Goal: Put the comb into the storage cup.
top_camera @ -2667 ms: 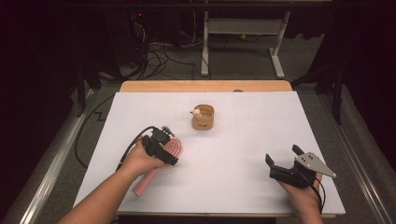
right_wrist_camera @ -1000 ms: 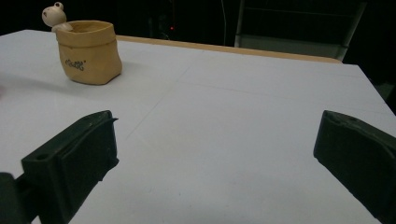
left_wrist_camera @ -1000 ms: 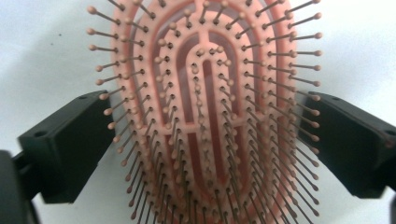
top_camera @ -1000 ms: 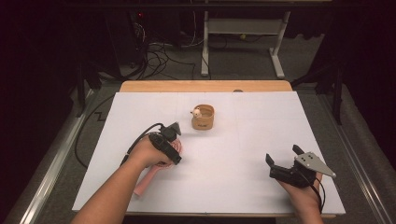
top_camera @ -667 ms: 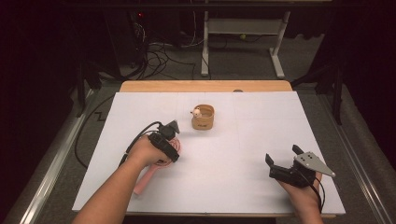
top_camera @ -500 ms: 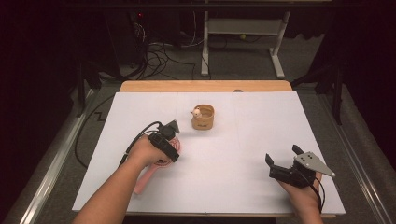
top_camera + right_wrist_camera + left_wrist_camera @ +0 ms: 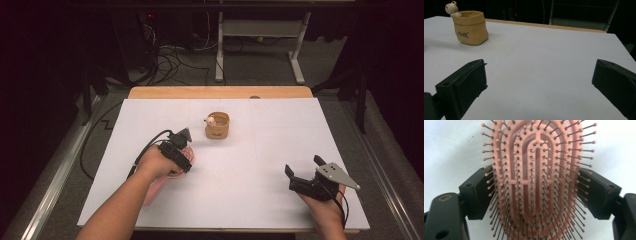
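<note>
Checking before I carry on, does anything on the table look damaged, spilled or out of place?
Nothing stands out. The pink oval plastic hairbrush sits intact between the left gripper jaws, the tan sack-shaped cup stands upright, and the right gripper is open.

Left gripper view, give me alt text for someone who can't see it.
A pink hairbrush, bristles facing the camera, sits clamped at its head between the two black jaws of the left claw, one jaw pressing each edge. Behind it is the plain white table.
</note>
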`<state>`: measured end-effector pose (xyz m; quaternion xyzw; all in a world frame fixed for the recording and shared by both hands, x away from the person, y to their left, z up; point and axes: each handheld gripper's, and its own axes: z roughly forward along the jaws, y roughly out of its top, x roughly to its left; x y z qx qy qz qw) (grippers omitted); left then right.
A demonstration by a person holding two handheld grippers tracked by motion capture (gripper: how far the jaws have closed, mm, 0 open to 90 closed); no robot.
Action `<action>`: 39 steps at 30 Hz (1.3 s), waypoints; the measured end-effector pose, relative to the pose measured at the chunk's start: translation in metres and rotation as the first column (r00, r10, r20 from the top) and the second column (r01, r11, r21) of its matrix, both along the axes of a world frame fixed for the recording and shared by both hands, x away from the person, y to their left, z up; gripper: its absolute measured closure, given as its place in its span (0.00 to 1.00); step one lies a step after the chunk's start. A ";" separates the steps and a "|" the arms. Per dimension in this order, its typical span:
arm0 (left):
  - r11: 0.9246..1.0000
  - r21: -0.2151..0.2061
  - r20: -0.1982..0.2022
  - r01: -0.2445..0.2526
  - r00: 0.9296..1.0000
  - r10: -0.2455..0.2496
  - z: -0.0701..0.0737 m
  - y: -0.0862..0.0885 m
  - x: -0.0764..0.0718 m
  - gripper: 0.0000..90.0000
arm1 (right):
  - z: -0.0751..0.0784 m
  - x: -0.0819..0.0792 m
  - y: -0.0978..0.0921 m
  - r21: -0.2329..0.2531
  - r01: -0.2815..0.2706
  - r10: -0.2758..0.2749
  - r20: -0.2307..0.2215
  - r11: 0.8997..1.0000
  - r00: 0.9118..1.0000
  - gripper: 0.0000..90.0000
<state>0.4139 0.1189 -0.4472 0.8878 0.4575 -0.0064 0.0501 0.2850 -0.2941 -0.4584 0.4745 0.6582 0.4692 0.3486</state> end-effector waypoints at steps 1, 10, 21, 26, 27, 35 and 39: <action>1.000 0.001 0.001 -0.001 1.000 0.001 0.000 0.000 0.000 0.22 | 0.000 0.000 0.000 0.000 0.001 -0.001 0.000 1.000 1.000 0.00; 1.000 -0.004 0.002 0.011 1.000 -0.011 0.003 0.001 -0.001 0.22 | 0.000 0.000 0.000 -0.001 0.002 -0.002 0.001 1.000 1.000 0.00; 0.999 -0.032 0.020 -0.002 1.000 0.003 0.012 0.009 -0.001 0.22 | 0.000 0.000 0.000 0.001 0.000 0.000 -0.001 1.000 1.000 0.00; 0.999 -0.039 0.031 -0.006 1.000 0.007 0.016 0.011 -0.001 0.22 | 0.000 0.000 0.000 0.000 -0.001 0.001 -0.001 1.000 1.000 0.00; 0.999 -0.039 0.039 -0.005 0.999 0.006 0.017 0.012 -0.002 0.22 | 0.000 0.000 0.000 0.000 -0.001 0.001 -0.002 1.000 1.000 0.00; 0.997 -0.073 0.066 -0.007 0.998 0.012 0.029 0.019 -0.003 0.22 | 0.000 0.000 0.000 0.003 0.000 0.000 -0.001 1.000 1.000 0.00; 0.996 -0.094 0.110 -0.007 0.994 0.017 0.041 0.021 -0.005 0.22 | 0.000 0.000 0.000 0.006 0.002 -0.001 -0.001 1.000 1.000 0.00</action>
